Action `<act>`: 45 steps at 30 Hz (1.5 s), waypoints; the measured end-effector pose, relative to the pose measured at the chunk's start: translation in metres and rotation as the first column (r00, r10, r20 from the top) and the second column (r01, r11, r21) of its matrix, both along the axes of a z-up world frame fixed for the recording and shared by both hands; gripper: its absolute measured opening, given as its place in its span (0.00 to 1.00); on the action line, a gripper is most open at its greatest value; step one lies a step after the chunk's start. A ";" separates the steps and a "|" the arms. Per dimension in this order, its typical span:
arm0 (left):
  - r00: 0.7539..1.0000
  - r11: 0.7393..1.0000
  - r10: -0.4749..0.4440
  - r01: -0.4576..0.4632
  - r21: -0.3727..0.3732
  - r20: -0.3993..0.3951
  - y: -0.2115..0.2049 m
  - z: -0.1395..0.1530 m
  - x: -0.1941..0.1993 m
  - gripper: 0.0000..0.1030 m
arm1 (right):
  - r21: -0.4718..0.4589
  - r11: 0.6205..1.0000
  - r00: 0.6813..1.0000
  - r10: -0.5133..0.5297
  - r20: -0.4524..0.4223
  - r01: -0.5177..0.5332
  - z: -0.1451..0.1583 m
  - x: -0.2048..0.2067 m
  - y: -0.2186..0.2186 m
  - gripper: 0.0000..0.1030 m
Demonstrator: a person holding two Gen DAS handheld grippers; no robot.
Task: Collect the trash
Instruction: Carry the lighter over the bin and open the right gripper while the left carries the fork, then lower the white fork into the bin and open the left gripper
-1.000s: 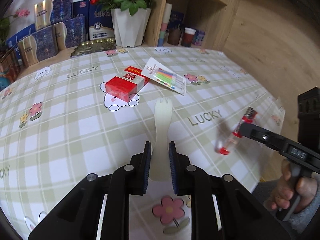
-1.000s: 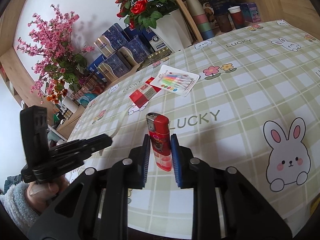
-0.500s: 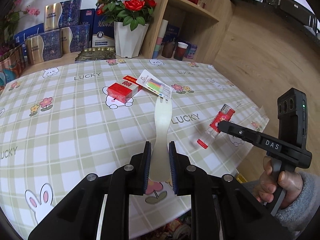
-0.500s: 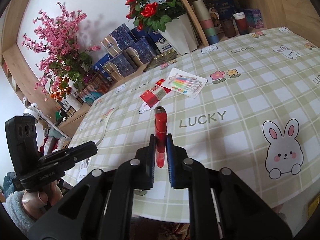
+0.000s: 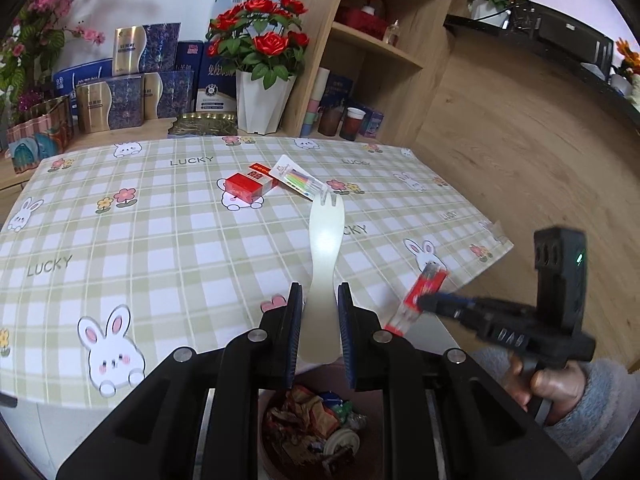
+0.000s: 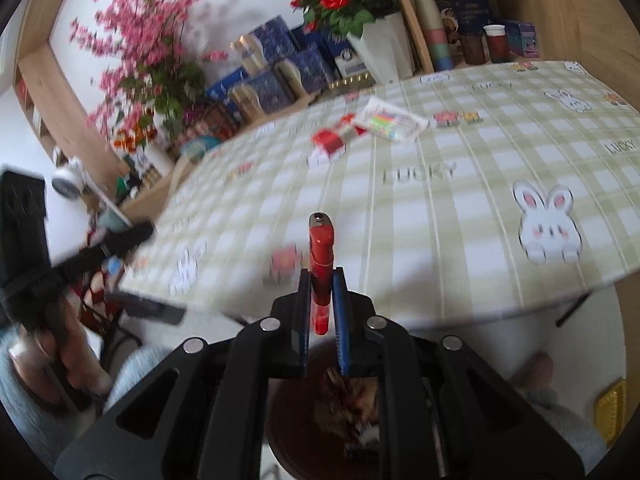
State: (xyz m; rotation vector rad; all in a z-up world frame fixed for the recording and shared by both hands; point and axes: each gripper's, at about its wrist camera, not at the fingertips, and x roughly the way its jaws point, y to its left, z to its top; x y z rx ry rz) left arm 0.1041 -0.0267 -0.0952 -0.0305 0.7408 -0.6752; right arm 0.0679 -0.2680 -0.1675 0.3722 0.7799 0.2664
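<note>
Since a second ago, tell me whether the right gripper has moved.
Yes. The right gripper, shut on the red lighter, has pulled back off the checked tablecloth, past its near edge, and now hangs over the brown trash bin below.

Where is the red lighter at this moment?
The red lighter is clamped in the right gripper, off the table's near edge, above the trash bin.

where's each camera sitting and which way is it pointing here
Left wrist: sits on the left tongs, facing across the table toward the shelves; they grip a spork; the right hand shows.
Right wrist: sits on the right tongs, facing the table edge-on; they grip a lighter; the left hand shows, blurred.
Both show the trash bin below and the red box.
</note>
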 end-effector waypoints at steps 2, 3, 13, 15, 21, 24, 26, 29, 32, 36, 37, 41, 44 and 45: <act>1.000 1.000 -0.003 0.003 -0.001 0.000 0.004 -0.001 -0.013 0.17 | 0.001 1.000 0.999 0.003 -0.044 -0.003 -0.015 -0.015 0.003 0.14; 1.000 1.000 -0.002 0.002 -0.002 -0.005 0.007 -0.002 -0.019 0.17 | 0.002 1.000 0.998 0.003 -0.061 -0.003 -0.021 -0.019 0.003 0.14; 0.998 0.998 0.040 -0.042 -0.041 -0.051 0.029 -0.013 -0.048 0.17 | -0.060 0.997 0.965 0.040 -0.259 -0.057 -0.065 -0.031 0.025 0.14; 0.997 0.998 0.042 -0.045 -0.044 -0.058 0.031 -0.015 -0.052 0.17 | -0.039 0.996 0.957 0.062 -0.285 -0.076 -0.072 -0.032 0.030 0.14; 0.996 0.997 0.050 -0.054 -0.047 -0.077 0.036 -0.022 -0.056 0.17 | -0.015 0.993 0.952 0.104 -0.288 -0.113 -0.075 -0.032 0.042 0.14; 0.996 0.997 0.051 -0.055 -0.046 -0.076 0.037 -0.022 -0.056 0.17 | -0.047 0.990 0.955 0.118 -0.273 -0.135 -0.069 -0.026 0.053 0.15; 0.996 0.997 0.050 -0.054 -0.047 -0.076 0.037 -0.022 -0.056 0.17 | -0.049 0.989 0.960 0.120 -0.253 -0.137 -0.063 -0.024 0.056 0.26; 0.996 0.998 0.045 -0.049 -0.047 -0.079 0.036 -0.023 -0.058 0.17 | -0.050 0.990 0.971 0.117 -0.210 -0.130 -0.051 -0.022 0.057 0.34; 0.996 0.998 0.037 -0.041 -0.046 -0.087 0.033 -0.026 -0.059 0.17 | -0.072 0.992 0.983 0.096 -0.157 -0.108 -0.038 -0.023 0.051 0.40; 0.995 0.999 0.022 -0.026 -0.039 -0.100 0.027 -0.031 -0.060 0.17 | -0.098 0.992 0.994 0.069 -0.079 -0.076 -0.019 -0.027 0.040 0.61; 0.995 0.999 0.017 -0.021 -0.036 -0.102 0.025 -0.033 -0.061 0.17 | -0.118 0.991 0.997 0.053 -0.058 -0.059 -0.014 -0.029 0.035 0.69; 0.994 1.000 0.001 -0.003 -0.022 -0.111 0.019 -0.039 -0.063 0.17 | -0.164 0.986 0.999 -0.018 0.028 0.023 0.005 -0.037 0.017 0.90; 0.992 1.000 -0.015 0.014 -0.008 -0.123 0.013 -0.045 -0.064 0.17 | -0.159 0.986 0.997 -0.032 0.066 0.042 0.015 -0.037 0.006 0.93; 0.992 1.000 -0.018 0.018 -0.005 -0.126 0.012 -0.047 -0.065 0.17 | -0.163 0.986 0.997 -0.034 0.071 0.045 0.017 -0.037 0.003 0.94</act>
